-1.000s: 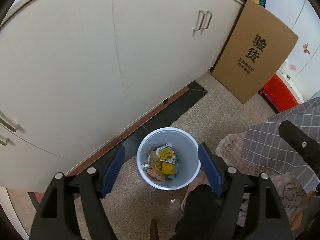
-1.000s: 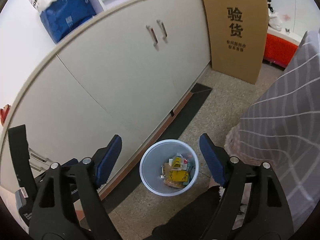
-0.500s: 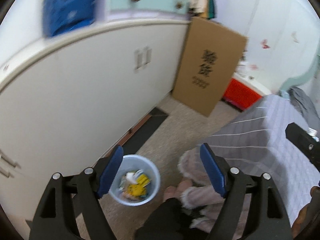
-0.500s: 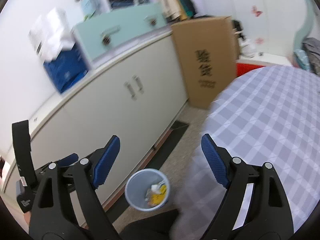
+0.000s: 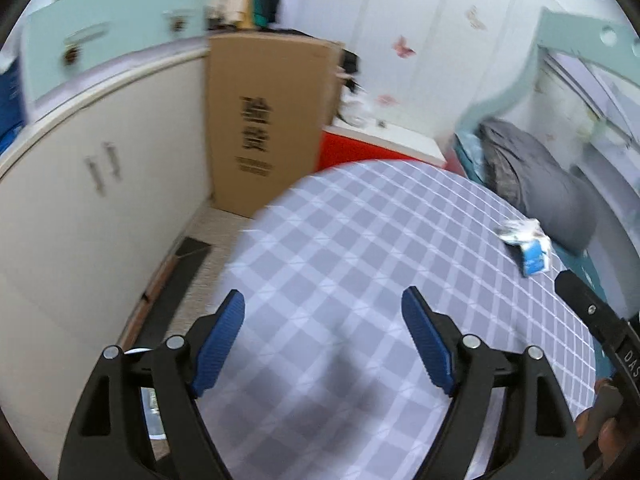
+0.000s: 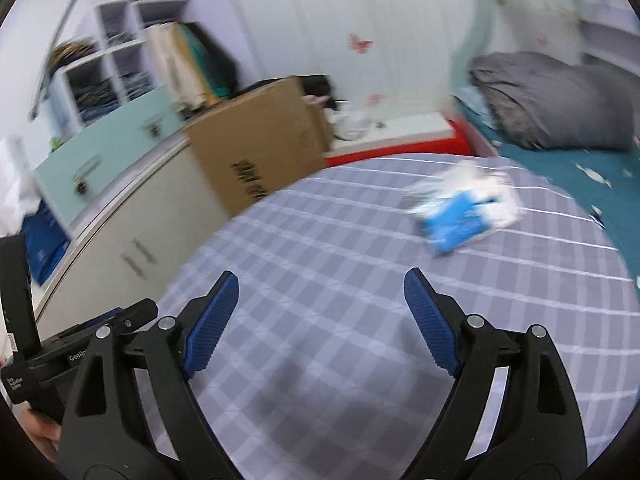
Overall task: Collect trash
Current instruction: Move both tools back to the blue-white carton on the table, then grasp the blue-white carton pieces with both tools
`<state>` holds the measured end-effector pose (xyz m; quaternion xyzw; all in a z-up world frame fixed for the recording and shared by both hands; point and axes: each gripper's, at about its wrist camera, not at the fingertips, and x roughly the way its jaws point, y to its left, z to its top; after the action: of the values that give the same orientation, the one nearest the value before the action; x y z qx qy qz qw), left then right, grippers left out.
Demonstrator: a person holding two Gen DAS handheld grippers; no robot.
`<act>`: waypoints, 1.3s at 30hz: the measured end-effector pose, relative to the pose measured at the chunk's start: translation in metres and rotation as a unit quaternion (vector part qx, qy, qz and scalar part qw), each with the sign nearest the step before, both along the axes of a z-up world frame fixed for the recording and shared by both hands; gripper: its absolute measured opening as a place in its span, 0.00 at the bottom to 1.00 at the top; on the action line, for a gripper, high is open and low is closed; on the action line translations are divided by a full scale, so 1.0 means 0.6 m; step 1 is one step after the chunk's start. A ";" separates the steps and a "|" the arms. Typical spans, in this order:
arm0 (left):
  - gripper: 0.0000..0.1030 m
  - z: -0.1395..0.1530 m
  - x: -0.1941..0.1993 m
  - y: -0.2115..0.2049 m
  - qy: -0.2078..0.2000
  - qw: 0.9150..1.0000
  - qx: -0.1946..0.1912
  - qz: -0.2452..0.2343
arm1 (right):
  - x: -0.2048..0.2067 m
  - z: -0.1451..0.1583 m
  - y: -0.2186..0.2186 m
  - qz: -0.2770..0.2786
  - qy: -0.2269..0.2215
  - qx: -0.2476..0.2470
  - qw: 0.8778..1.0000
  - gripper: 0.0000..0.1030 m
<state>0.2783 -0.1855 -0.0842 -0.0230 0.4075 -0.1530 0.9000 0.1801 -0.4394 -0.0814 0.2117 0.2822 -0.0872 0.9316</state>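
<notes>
Both views have been swung up from the bin to the checked bed (image 5: 360, 264). L hand-held gripper (image 5: 323, 342) and R hand-held gripper (image 6: 320, 320) are held released, nothing grasped. Blue-white wrapper (image 6: 460, 204) is seen lying on bed, well ahead; prob. next trash pickup.

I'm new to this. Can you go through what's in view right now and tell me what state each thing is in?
Left gripper: open, holding nothing, above the bed.
Right gripper: open, holding nothing.
Blue-and-white wrapper: crumpled, lying on the checked bedsheet, not picked up.
Cabinet doors: closed.
Cardboard box: upright against the cabinet.
Grey pillow: lying at the bed's head.
</notes>
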 end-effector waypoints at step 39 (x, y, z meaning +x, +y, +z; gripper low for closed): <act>0.21 -0.059 0.082 -0.407 0.033 0.981 -0.119 -0.151 | 0.112 -0.086 -0.216 0.034 0.036 0.085 0.995 0.44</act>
<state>0.3276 -0.4296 -0.1194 -0.0732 0.4142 -0.3341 0.8434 0.2475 -0.5691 -0.1329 0.2775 0.3286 -0.0389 0.9019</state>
